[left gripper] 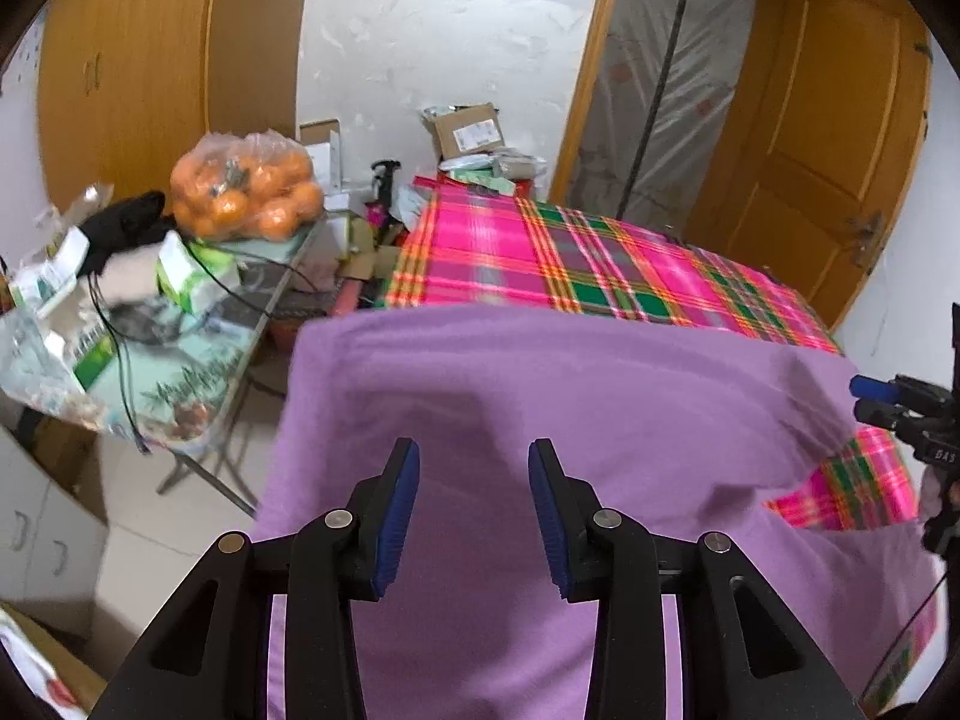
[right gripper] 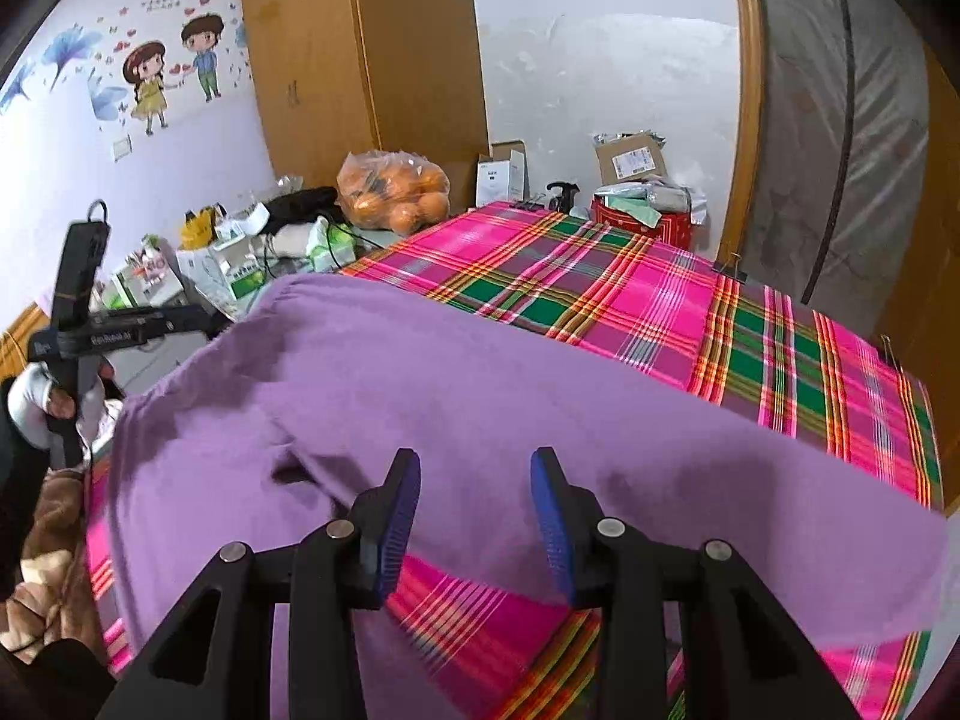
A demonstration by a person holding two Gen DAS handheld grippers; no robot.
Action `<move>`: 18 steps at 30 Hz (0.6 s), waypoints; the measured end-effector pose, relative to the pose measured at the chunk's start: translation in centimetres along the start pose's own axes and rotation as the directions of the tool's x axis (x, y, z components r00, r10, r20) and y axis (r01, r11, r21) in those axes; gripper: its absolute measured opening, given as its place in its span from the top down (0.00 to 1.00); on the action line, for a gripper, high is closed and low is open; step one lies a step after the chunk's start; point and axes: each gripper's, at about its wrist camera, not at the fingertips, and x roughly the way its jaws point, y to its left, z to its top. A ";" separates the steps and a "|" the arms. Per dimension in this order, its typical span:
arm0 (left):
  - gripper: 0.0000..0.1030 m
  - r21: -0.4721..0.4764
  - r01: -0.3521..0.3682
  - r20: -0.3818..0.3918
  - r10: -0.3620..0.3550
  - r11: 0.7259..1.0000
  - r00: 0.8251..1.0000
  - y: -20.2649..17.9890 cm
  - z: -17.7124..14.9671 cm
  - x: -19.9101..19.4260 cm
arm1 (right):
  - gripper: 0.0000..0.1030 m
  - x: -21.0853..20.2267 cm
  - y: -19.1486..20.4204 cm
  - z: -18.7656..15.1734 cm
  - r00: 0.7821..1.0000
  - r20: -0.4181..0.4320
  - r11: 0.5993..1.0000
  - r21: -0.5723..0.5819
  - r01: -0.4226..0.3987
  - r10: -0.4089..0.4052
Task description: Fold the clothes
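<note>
A purple garment point(left gripper: 540, 390) lies spread over the near part of a table covered by a pink and green plaid cloth point(left gripper: 540, 252). My left gripper point(left gripper: 474, 456) hovers open above the garment's left half, with nothing between its blue pads. In the right wrist view the purple garment point(right gripper: 480, 390) has a crease and a small dark fold near its left side. There my right gripper point(right gripper: 474, 462) stands open over the garment's near edge, where the plaid cloth point(right gripper: 600, 288) shows beneath. A gloved hand point(right gripper: 36, 402) holds the left gripper point(right gripper: 210, 321) at the garment's left edge.
A side table point(left gripper: 180, 372) to the left is crowded with cartons, cables and a bag of oranges point(left gripper: 246, 186). Cardboard boxes point(left gripper: 468, 132) sit beyond the far end. A wooden door point(left gripper: 828, 150) stands at the right. A brown blanket point(right gripper: 48, 540) lies at the near left.
</note>
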 end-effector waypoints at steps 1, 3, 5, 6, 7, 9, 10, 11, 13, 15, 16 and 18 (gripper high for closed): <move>0.62 0.011 -0.004 -0.004 0.004 1.000 1.000 0.2 0.5 0.3 | 0.62 0.5 -0.2 0.4 1.000 -0.008 1.000 -0.008 0.004 -0.004; 0.62 0.025 0.001 -0.015 -0.001 1.000 1.000 0.6 1.3 1.0 | 0.62 1.4 -0.7 1.2 1.000 -0.019 1.000 -0.016 0.005 -0.006; 0.62 0.033 0.002 -0.026 -0.001 0.999 1.000 1.1 2.1 1.8 | 0.62 2.4 -1.3 2.0 1.000 -0.029 1.000 -0.021 0.003 -0.003; 0.62 0.035 0.002 -0.033 -0.001 0.999 0.999 1.5 2.5 2.3 | 0.62 2.9 -1.6 2.3 0.999 -0.033 1.000 -0.023 -0.001 0.000; 0.62 0.037 0.005 -0.039 -0.004 0.999 0.999 1.8 2.8 2.9 | 0.62 3.4 -1.9 2.6 0.999 -0.038 1.000 -0.026 -0.003 0.002; 0.62 0.041 0.014 -0.047 -0.012 0.999 0.999 2.5 3.5 4.0 | 0.62 4.5 -2.5 3.1 0.999 -0.049 0.999 -0.033 -0.003 0.001; 0.62 0.045 0.016 -0.050 -0.014 0.999 0.999 2.7 3.8 4.4 | 0.62 5.1 -2.8 3.3 0.999 -0.055 0.999 -0.037 -0.003 0.001; 0.62 0.051 0.016 -0.052 -0.013 0.999 0.999 2.9 4.0 4.8 | 0.62 5.6 -3.1 3.6 0.998 -0.060 0.999 -0.041 -0.003 0.000; 0.62 0.072 0.010 -0.059 -0.006 0.997 0.998 3.0 4.5 5.8 | 0.62 6.7 -3.7 4.1 0.997 -0.071 0.999 -0.048 -0.003 -0.001; 0.62 0.095 0.002 -0.066 0.004 0.995 0.998 3.2 5.0 6.9 | 0.62 7.8 -4.2 4.5 0.997 -0.083 0.998 -0.057 -0.003 -0.002; 0.62 0.105 -0.002 -0.070 0.009 0.994 0.997 3.2 5.2 7.4 | 0.62 8.4 -4.5 4.7 0.996 -0.090 0.998 -0.064 -0.003 -0.003; 0.62 0.125 -0.006 -0.079 0.016 0.992 0.997 3.2 5.7 8.5 | 0.62 9.4 -5.0 5.0 0.995 -0.102 0.997 -0.078 -0.003 -0.005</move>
